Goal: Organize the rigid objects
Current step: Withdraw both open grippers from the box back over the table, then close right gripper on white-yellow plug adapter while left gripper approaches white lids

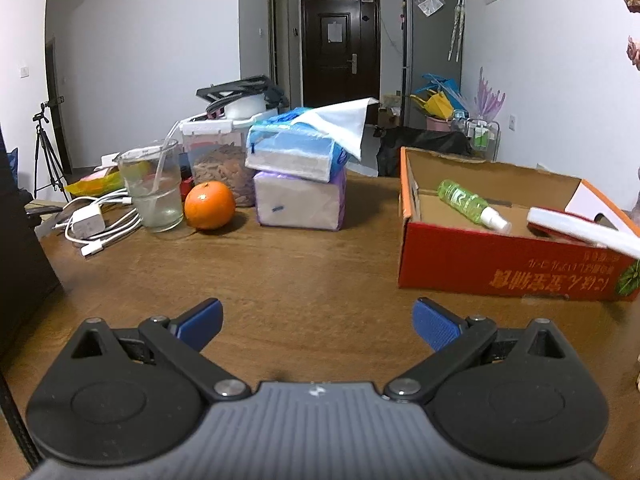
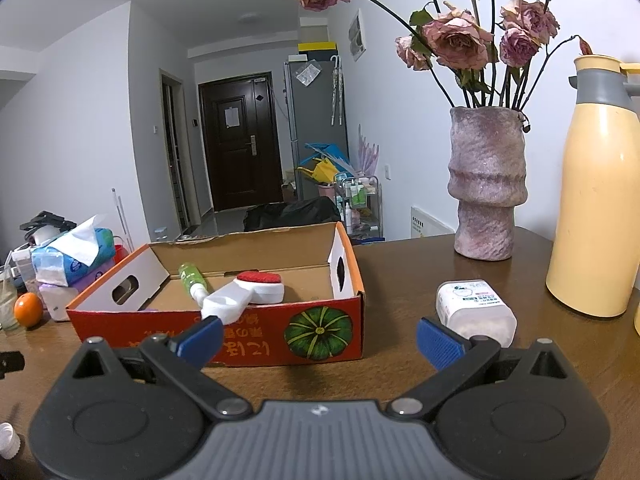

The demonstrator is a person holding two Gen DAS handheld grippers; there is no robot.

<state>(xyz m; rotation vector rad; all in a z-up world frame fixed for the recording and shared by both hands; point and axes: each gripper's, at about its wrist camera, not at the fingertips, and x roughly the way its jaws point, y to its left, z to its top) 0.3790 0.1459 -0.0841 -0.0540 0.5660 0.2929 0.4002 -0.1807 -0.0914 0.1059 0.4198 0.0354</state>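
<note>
Collection box: the red-and-orange open cardboard box with a printed green pumpkin (image 2: 320, 332) sits on the brown wooden table (image 1: 300, 272) and appears to serve as the gathering place for the rigid items.
Already inside: a green translucent spray bottle with a white nozzle (image 1: 472, 206) lies on its side on the box floor; a white plastic brush with a red pad (image 2: 248, 292) lies beside it, its handle propped over the near wall, probably because it is too long to lie flat that way.
Still outside: a small white plastic jar with a printed label (image 2: 474, 312) lies on the table to the right of the box, near a tall pale-yellow thermos jug (image 2: 596, 208) and a mottled pink ceramic vase of dried roses (image 2: 486, 184).
Left-hand clutter: a round orange fruit (image 1: 210, 205), a clear drinking glass with a straw (image 1: 154, 188), stacked soft tissue packs (image 1: 300, 172) and white charger cables (image 1: 96, 224) crowd the far left of the table, well apart from the box.
Left gripper (image 1: 317, 322): blue-padded fingers spread wide, holding nothing, hovering over bare table.
Right gripper (image 2: 319, 340): spread just as wide and empty; in the right wrist view its right pad sits just in front of the jar, contact not apparent.
Likely next: the jar looks the nearest candidate for the box.
</note>
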